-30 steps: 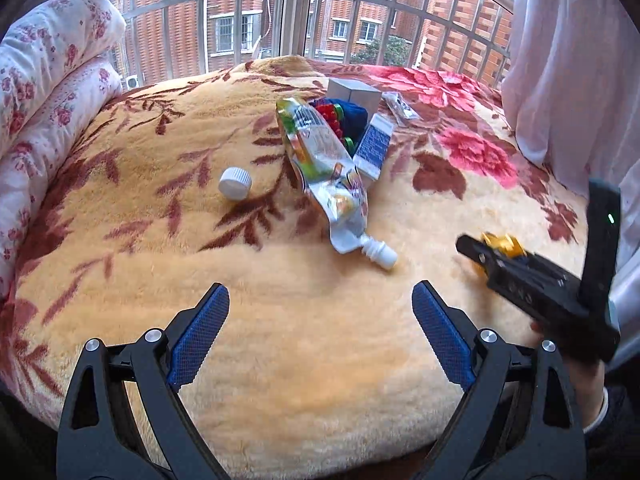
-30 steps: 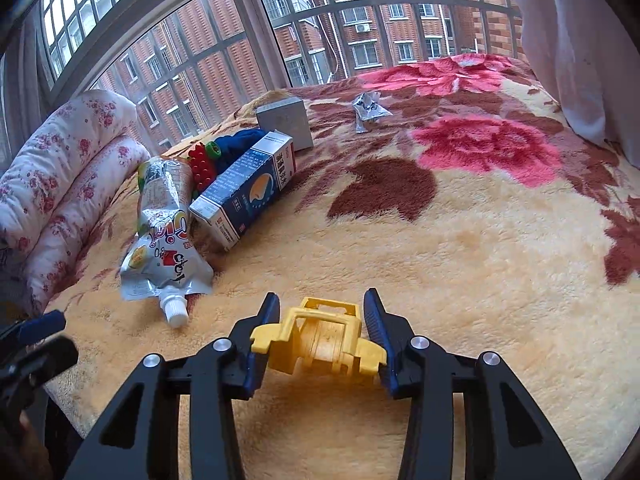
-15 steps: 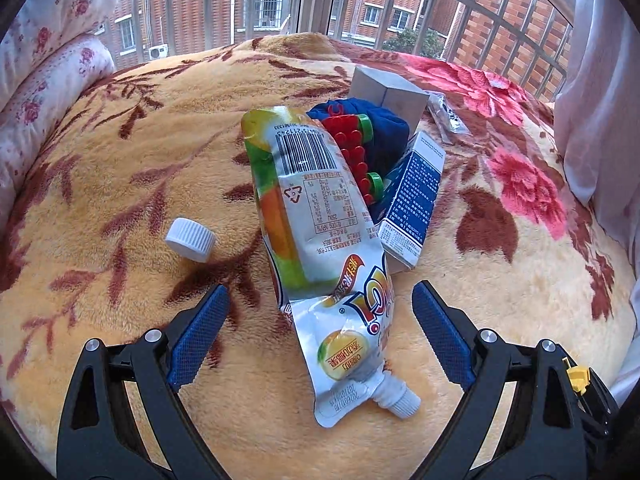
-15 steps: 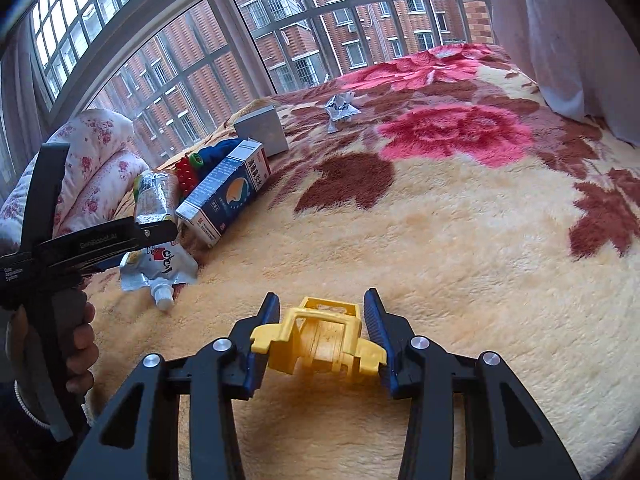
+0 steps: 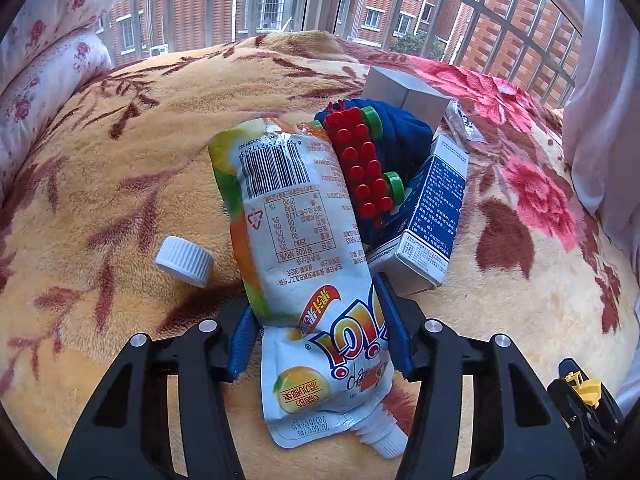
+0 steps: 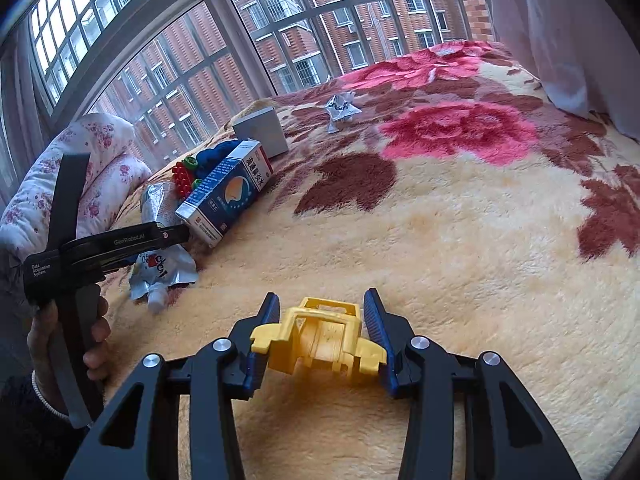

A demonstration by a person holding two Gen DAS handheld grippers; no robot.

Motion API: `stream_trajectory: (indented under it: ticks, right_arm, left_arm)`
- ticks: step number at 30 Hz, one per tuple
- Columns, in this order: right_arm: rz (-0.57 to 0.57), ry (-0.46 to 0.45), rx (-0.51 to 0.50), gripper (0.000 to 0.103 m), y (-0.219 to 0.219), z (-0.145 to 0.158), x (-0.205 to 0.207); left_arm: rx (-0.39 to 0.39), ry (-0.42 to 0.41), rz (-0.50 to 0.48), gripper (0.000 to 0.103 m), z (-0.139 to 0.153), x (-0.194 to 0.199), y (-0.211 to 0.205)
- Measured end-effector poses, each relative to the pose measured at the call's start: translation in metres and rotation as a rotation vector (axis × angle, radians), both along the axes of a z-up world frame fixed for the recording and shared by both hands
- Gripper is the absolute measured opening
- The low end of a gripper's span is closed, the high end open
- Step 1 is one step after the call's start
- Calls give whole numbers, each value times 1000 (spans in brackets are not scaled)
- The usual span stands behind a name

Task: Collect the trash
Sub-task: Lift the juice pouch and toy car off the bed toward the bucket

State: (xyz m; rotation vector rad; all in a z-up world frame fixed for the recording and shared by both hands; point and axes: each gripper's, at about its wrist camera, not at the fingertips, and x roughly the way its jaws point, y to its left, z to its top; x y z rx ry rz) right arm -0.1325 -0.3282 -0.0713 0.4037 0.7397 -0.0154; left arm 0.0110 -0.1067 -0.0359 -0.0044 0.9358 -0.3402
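Note:
An empty silver drink pouch [image 5: 304,248] lies on the blanket, its spout toward me. My left gripper [image 5: 318,326] is closed on the pouch's lower part, one blue pad on each side. The pouch also shows in the right wrist view [image 6: 160,264], under the left gripper's body. A white cap [image 5: 185,261] lies just left of the pouch. A blue and white carton [image 5: 426,228] lies at its right; it also shows in the right wrist view [image 6: 226,196]. A crumpled silver wrapper [image 6: 340,106] lies farther back. My right gripper [image 6: 322,330] is shut on a yellow toy [image 6: 320,340].
A red and green block toy [image 5: 366,168] rests on a blue cloth [image 5: 404,136] behind the pouch. A grey box [image 5: 404,92] stands beyond them. Floral pillows [image 5: 44,48] are at the left, a white curtain [image 6: 560,32] at the right, barred windows behind.
My left gripper moved forward over the pouch and closed from wide open onto its lower part. The right gripper still holds the yellow toy in much the same place.

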Motion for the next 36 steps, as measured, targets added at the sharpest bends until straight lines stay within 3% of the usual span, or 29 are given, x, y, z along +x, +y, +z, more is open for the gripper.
stream_trajectory:
  ticks: [9,13,14,18,19,21,25,31,36]
  right_arm:
    - [18,-25,-12,44,11,18,-13]
    - [42,-39,-24,44,22,29,-18]
    - [49,-38,-21,44,25,31,-18]
    - [75,-54,-22,44,36,42,-28]
    - [77,-62,-30,44,37,45,-31]
    - [72,-72,-35,44,38,50,-38]
    - [58,-78,-31,44,34,55,-46]
    - [71,-94,-43,44,39,61,-59]
    - [115,-88,-59,44,55,61,-77]
  left_arm:
    - [-47,-120,-54,49,52,-62,28]
    - [5,-150,-87,49,61,-80,32]
    - [49,-127,-88,49,57,-76,29]
    - [231,98,-150,49,28,-63,20]
    - [286,113,-165,49,23,-66,19]
    - [316,110,-179,49,22,-73,24]
    - [272,121,-159,49,30,-82,45]
    - [129,-25,-127,49,61,-127,80]
    - [67,-132,-117,49,72,-172,96]
